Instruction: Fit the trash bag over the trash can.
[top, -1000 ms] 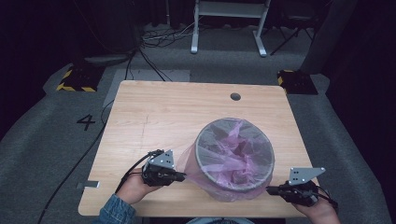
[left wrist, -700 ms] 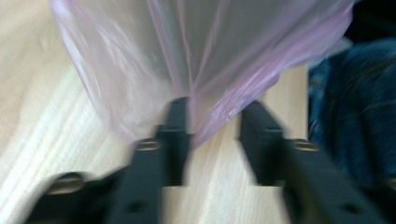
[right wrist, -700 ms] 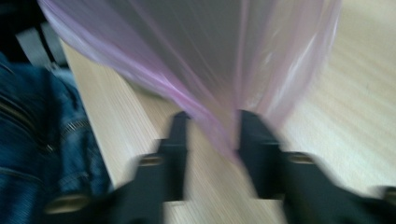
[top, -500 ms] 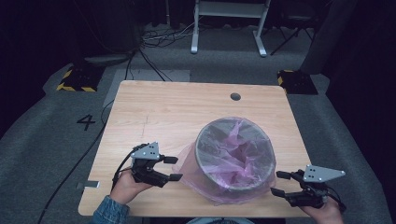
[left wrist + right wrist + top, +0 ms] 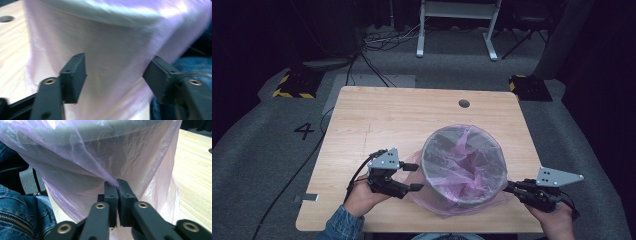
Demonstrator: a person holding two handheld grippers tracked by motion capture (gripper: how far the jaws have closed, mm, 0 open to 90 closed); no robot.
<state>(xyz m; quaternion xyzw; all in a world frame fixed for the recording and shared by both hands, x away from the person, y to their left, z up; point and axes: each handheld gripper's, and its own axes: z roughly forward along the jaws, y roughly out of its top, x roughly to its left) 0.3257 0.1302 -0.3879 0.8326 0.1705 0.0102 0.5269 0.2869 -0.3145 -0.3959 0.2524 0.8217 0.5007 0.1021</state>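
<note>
Pink plastic bag (image 5: pixel 447 202) lined the round bin (image 5: pixel 463 167) at the near right of the desk (image 5: pixel 377 120), skirt hanging loose down the outside. My right claw (image 5: pixel 117 183) had just closed, pinching a fold of film low on the bin's side. My left claw (image 5: pixel 115 72) gaped, jaws just eased in, nothing gripped. Film's thin, slippery, tears easily; I'd grab bunched folds, not single layers.
</note>
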